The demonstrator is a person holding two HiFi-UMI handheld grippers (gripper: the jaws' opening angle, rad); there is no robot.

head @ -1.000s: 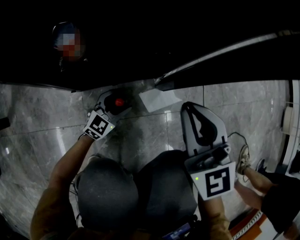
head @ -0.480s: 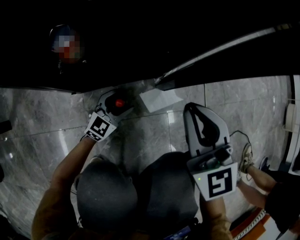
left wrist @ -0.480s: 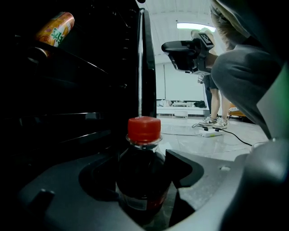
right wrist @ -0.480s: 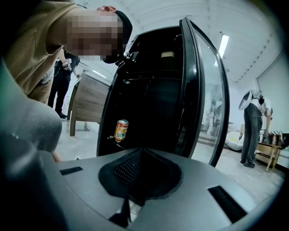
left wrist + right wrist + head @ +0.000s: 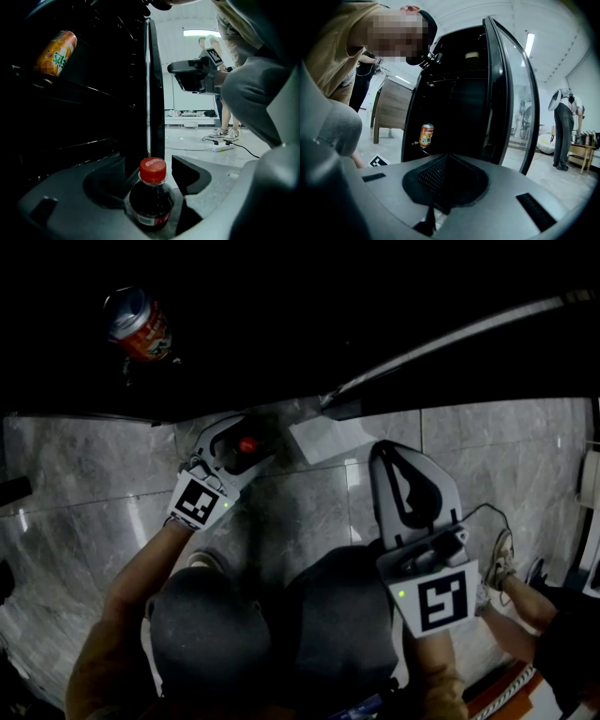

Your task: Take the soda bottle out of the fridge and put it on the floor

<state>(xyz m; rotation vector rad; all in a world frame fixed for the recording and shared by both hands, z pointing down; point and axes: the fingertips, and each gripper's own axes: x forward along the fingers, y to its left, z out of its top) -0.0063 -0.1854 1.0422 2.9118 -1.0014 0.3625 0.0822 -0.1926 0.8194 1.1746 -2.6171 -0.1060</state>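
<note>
The soda bottle point(image 5: 151, 199), dark with a red cap point(image 5: 247, 443), stands upright on the grey tiled floor point(image 5: 84, 484) just in front of the black fridge point(image 5: 93, 93). My left gripper point(image 5: 150, 161) is low at the floor with its jaws on either side of the bottle. A sliver of floor shows on both sides, so it is open. In the head view the left gripper point(image 5: 246, 427) rings the cap. My right gripper point(image 5: 394, 454) hangs above my knee, shut and empty. In its own view the right gripper point(image 5: 447, 157) points at the open fridge.
An orange can point(image 5: 139, 326) point(image 5: 426, 135) sits on a fridge shelf. The glass fridge door point(image 5: 520, 108) stands open to the right. A white sheet point(image 5: 328, 437) lies on the floor by the door. Another person's feet point(image 5: 497, 563) and a cable point(image 5: 229, 144) are at the right.
The left gripper's jaws look a little wider around the bottle than before. The head view has shifted slightly; the right gripper has barely moved.
</note>
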